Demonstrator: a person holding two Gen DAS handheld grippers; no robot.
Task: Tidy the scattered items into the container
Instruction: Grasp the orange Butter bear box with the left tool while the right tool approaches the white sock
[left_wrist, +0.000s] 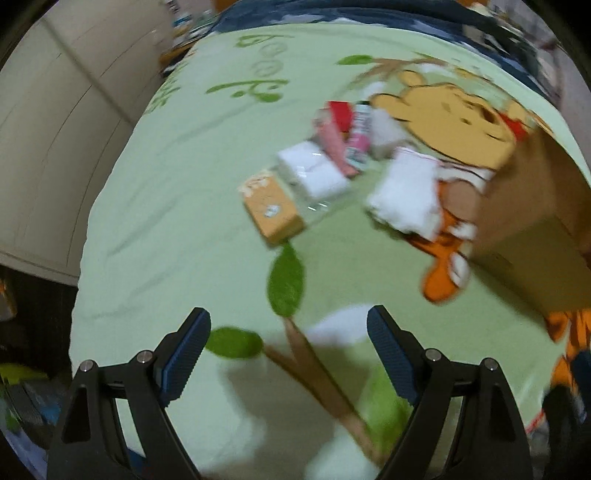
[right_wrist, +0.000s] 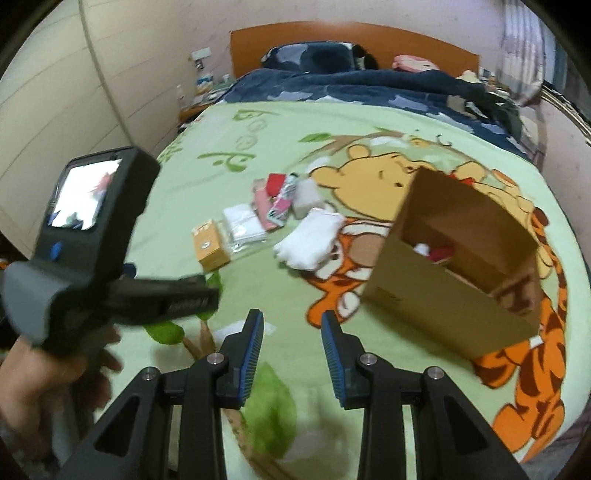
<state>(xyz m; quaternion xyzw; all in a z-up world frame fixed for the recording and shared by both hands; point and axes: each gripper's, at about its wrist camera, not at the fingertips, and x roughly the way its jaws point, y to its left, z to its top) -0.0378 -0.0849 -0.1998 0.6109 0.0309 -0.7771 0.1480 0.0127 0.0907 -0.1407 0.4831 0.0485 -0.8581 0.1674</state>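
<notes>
Several scattered items lie in a cluster mid-bed: an orange small box (left_wrist: 271, 206) (right_wrist: 210, 245), a clear bag of white cloth (left_wrist: 314, 173) (right_wrist: 242, 225), a pink tube (left_wrist: 334, 144) (right_wrist: 264, 206), a red pack (left_wrist: 341, 112) (right_wrist: 275, 183), a pink-white bottle (left_wrist: 360, 134) (right_wrist: 284, 201) and a white cloth bundle (left_wrist: 404, 195) (right_wrist: 314, 238). To their right stands an open cardboard box (left_wrist: 535, 229) (right_wrist: 443, 291) holding red and white things (right_wrist: 436, 253). My left gripper (left_wrist: 289, 321) is wide open over bare blanket, short of the cluster. My right gripper (right_wrist: 292, 319) has a narrow, empty gap.
The green cartoon blanket (right_wrist: 295, 155) covers the bed. A dark blue duvet (right_wrist: 351, 88) and an orange headboard (right_wrist: 351, 37) lie at the far end. A pale cabinet (left_wrist: 55, 129) stands left of the bed. A hand (right_wrist: 37, 369) holds the left gripper's body (right_wrist: 92, 240).
</notes>
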